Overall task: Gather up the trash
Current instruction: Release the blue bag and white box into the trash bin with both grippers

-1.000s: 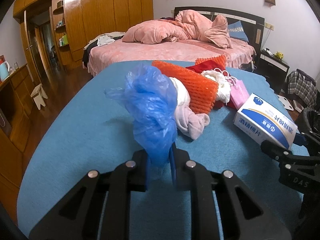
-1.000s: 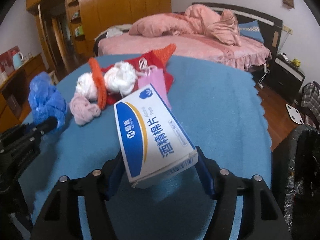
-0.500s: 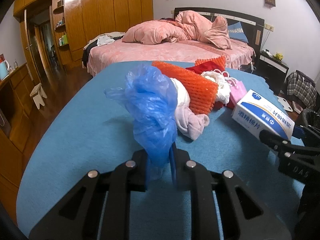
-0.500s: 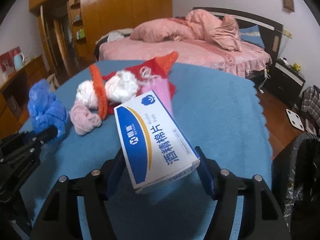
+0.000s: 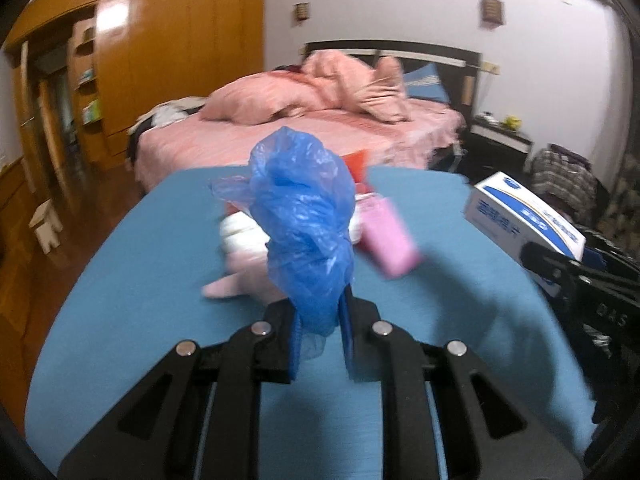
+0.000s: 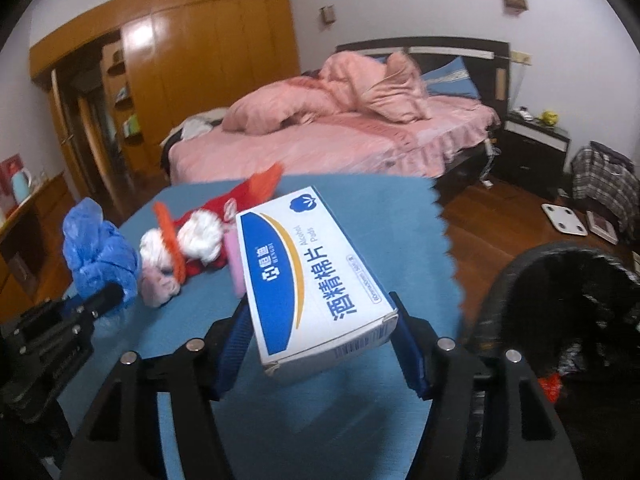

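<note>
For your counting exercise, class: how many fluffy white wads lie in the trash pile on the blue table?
2. One white fluffy wad lies left of the orange mesh strip, the other white fluffy wad right of it, both on the red cloth. More may be hidden underneath.

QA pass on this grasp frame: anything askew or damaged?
Yes: the alcohol pad box sits tilted in the right gripper, its near bottom corner dented. The blue plastic bag in the left gripper looks fine.

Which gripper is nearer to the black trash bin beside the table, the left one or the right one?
The right gripper, holding the alcohol pads box, is just left of the black trash bin. The left gripper, clamping the blue plastic bag, is farther left over the table.
</note>
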`<state>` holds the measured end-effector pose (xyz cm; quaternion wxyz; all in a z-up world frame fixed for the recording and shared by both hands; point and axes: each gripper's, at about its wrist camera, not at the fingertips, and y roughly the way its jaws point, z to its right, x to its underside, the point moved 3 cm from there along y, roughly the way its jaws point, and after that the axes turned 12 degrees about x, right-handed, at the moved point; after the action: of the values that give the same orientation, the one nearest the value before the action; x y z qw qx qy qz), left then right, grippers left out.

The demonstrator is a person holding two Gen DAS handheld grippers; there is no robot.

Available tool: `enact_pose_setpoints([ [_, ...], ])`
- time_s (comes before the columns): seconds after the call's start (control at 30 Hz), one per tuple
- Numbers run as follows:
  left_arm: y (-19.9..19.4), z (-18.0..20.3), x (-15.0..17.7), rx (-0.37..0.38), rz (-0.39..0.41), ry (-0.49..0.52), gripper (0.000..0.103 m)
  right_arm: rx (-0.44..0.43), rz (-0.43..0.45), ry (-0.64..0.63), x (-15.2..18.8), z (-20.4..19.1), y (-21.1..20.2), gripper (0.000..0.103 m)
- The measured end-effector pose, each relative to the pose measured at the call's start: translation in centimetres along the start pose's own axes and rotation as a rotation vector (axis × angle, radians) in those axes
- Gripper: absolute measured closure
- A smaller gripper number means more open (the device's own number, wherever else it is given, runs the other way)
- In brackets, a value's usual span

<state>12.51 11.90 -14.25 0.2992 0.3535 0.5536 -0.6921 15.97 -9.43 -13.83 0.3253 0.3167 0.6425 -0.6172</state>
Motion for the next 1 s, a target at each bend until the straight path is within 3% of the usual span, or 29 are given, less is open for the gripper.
enact_pose_setpoints([
  [0.43,2.3,12.9,-1.6,0.257,0.012,0.136,0.088,0.233,0.033,0.106,-0.4,11.9,-3.9,0.040],
  [0.87,6.3,24.7,-1.8,0.512,-0.046,0.226,0.087,0.477,0.013,0.217,1.6,22.9,-5.8,0.040],
  [0.93,6.8,26.6,-1.6,0.558,-0.059,0.249,0.085,0.505,-0.001,0.234,2.2,24.4,-6.2,0.039],
  [1.0,7.2,27.7,-1.3,0.601,-0.068,0.266,0.070,0.532,-0.011,0.247,2.6,25.5,-6.2,0.038],
])
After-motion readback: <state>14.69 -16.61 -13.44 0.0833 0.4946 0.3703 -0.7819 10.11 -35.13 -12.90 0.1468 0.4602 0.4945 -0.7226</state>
